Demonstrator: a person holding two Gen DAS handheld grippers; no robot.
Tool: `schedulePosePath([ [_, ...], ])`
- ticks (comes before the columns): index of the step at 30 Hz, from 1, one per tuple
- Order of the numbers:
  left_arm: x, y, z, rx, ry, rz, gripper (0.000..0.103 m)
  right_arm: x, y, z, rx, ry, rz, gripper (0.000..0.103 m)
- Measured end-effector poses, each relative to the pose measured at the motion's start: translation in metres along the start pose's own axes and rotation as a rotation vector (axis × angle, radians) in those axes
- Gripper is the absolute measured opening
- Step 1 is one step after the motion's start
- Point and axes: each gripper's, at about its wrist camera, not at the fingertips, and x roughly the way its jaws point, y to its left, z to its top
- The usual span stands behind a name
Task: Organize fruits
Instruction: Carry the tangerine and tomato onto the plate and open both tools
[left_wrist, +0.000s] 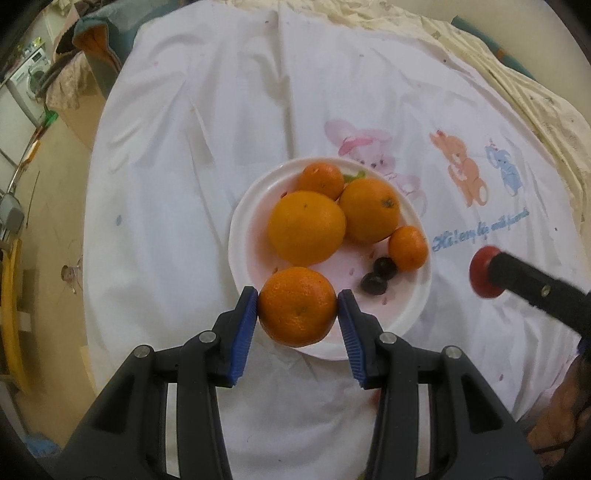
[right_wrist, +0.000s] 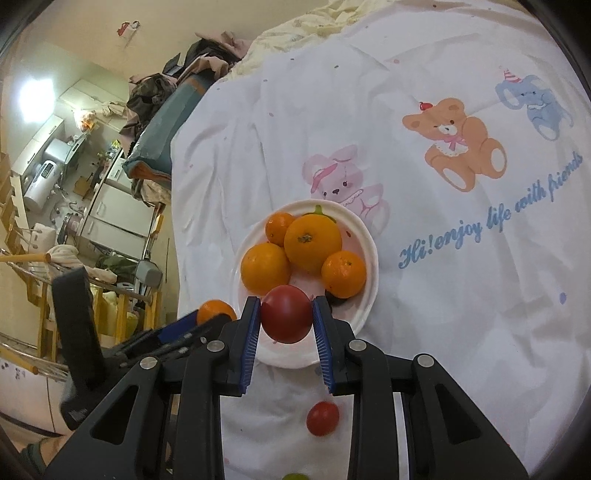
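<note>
1. Left gripper (left_wrist: 298, 306): blue pads (left_wrist: 246, 325) pressed on both sides of an orange (left_wrist: 297, 306), held over the near rim of the white plate (left_wrist: 243, 206).
2. Right gripper (right_wrist: 285, 319): blue pads (right_wrist: 251, 332) clamped on a red tomato (right_wrist: 286, 314), poised over the near edge of the plate (right_wrist: 364, 225).
3. On the plate in the left wrist view: large orange (left_wrist: 306, 227) at the middle, touching a second orange (left_wrist: 369, 209) to its right; small mandarin (left_wrist: 320, 180) at the far rim; another mandarin (left_wrist: 408, 248) at the right rim.
4. Two dark fruits (left_wrist: 378, 275) just beside that right-rim mandarin, touching each other.
5. Small red tomato (right_wrist: 322, 418) loose on the white printed sheet (right_wrist: 461, 314), near the plate's near edge, between the right gripper's arms.
6. Sheet printed with a bear (right_wrist: 456, 142), a pink rabbit (right_wrist: 343, 177) and a blue elephant (right_wrist: 535, 105).
</note>
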Motion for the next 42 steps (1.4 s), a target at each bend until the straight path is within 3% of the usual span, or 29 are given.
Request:
schedulePosePath([
  [5, 0.018, 0.007, 0.002, -0.026, 0.05, -0.003, 0.04, 0.021, -0.004, 0.004, 0.024, 0.034, 0.036, 0.031],
  [12, 0.026, 0.008, 0.007, -0.054, 0.064, -0.029, 0.041, 0.05, -0.003, 0.011, 0.007, 0.074, 0.036, 0.033],
  [21, 0.032, 0.003, 0.008, -0.036, 0.062, -0.038, 0.042, 0.057, -0.009, 0.012, 0.032, 0.085, 0.061, 0.034],
  [22, 0.033, 0.003, 0.008, -0.034, 0.078, -0.046, 0.051, 0.057, -0.009, 0.012, 0.034, 0.083, 0.059, 0.035],
  [23, 0.033, 0.002, 0.008, -0.031, 0.091, -0.055, 0.069, 0.056, -0.01, 0.013, 0.038, 0.081, 0.061, 0.045],
  [24, 0.032, 0.001, 0.008, -0.026, 0.087, -0.054, 0.076, 0.055, -0.01, 0.013, 0.046, 0.076, 0.068, 0.063],
  [25, 0.028, 0.0, 0.008, -0.017, 0.06, -0.042, 0.083, 0.054, -0.01, 0.013, 0.05, 0.073, 0.07, 0.07],
  [29, 0.022, -0.002, 0.008, 0.016, 0.024, -0.017, 0.084, 0.048, -0.005, 0.014, 0.015, 0.053, 0.056, 0.072],
  [42, 0.021, 0.015, 0.007, -0.062, 0.04, -0.016, 0.084, 0.036, -0.01, 0.018, 0.046, 0.028, 0.037, 0.072],
])
